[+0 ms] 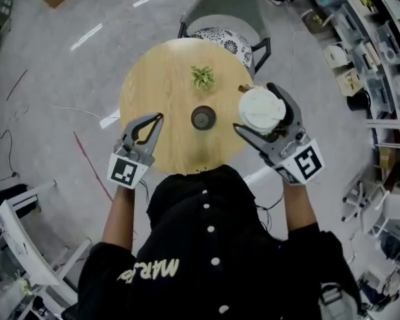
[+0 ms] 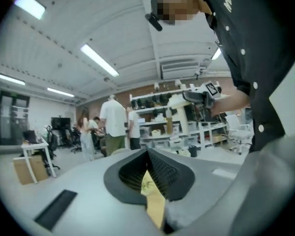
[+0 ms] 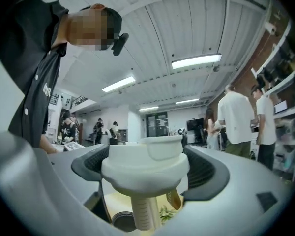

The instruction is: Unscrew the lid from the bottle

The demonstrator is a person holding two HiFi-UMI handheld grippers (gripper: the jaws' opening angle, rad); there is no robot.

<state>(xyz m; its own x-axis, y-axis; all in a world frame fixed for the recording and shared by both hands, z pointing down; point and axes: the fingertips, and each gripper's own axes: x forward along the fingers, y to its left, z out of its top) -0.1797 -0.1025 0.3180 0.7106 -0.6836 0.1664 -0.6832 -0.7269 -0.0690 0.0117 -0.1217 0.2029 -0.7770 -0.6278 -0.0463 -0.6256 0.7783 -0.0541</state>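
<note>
Fingers (image 3: 209,168) of the right gripper (image 3: 145,173) pinch the white lid (image 1: 261,109) from both sides. Its straw (image 3: 141,211) hangs straight down, so the long axis is upright, top facing up. Below the fingers and leftward, the open bottle (image 1: 203,118) stands on the round table (image 1: 160,79). The left gripper (image 1: 157,119) is pressed together on nothing. Unscrewing looks done; the next move calls for setting the lid down.
</note>
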